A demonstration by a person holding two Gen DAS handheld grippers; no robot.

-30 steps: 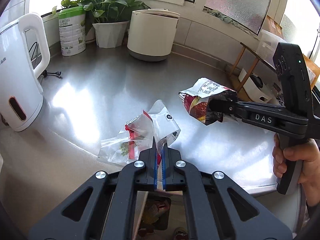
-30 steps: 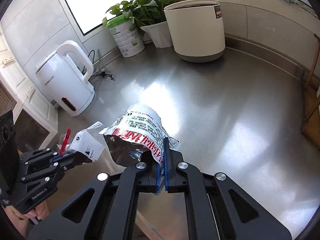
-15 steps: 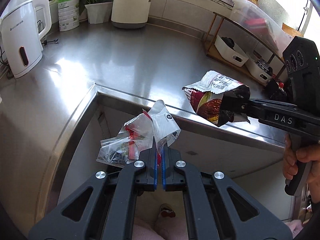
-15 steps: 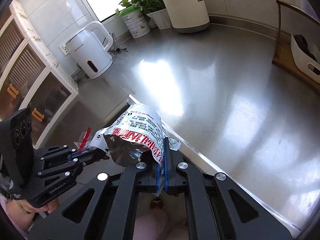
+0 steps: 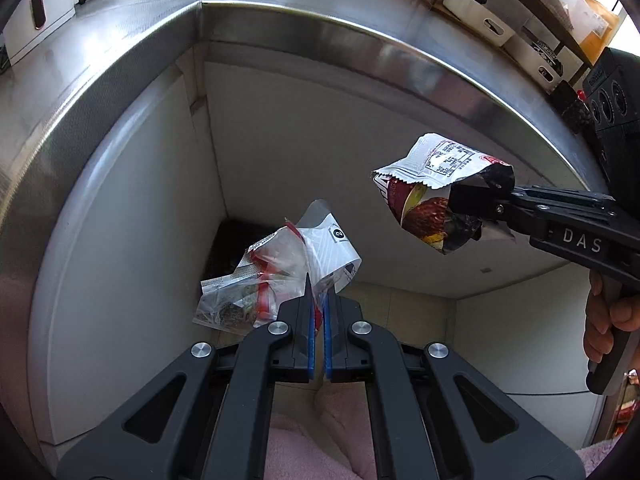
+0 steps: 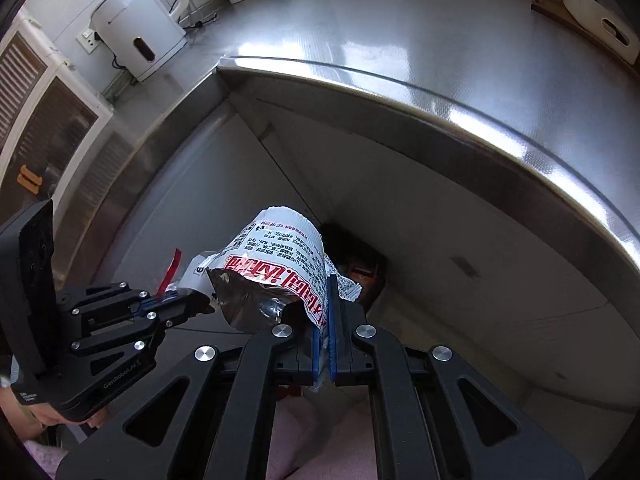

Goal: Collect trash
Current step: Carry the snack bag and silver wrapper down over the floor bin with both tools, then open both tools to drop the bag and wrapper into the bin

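Both grippers had dropped from counter (image 5: 320,46) height toward the bin (image 5: 228,248). Left gripper (image 5: 318,308) clamped wrapper (image 5: 280,276); right gripper (image 6: 330,320) clamped bag (image 6: 276,264). Advice: release only once directly over the bin.

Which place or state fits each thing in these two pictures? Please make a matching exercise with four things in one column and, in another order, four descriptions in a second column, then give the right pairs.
Things
1. clear plastic wrapper
2. red snack bag
3. white kettle
4. dark bin

Descriptions
A. stands on the steel counter, by the wall
B. pinched in the left gripper
C. sits low in the corner under the counter
D. pinched in the right gripper

Pairs: 1-B, 2-D, 3-A, 4-C
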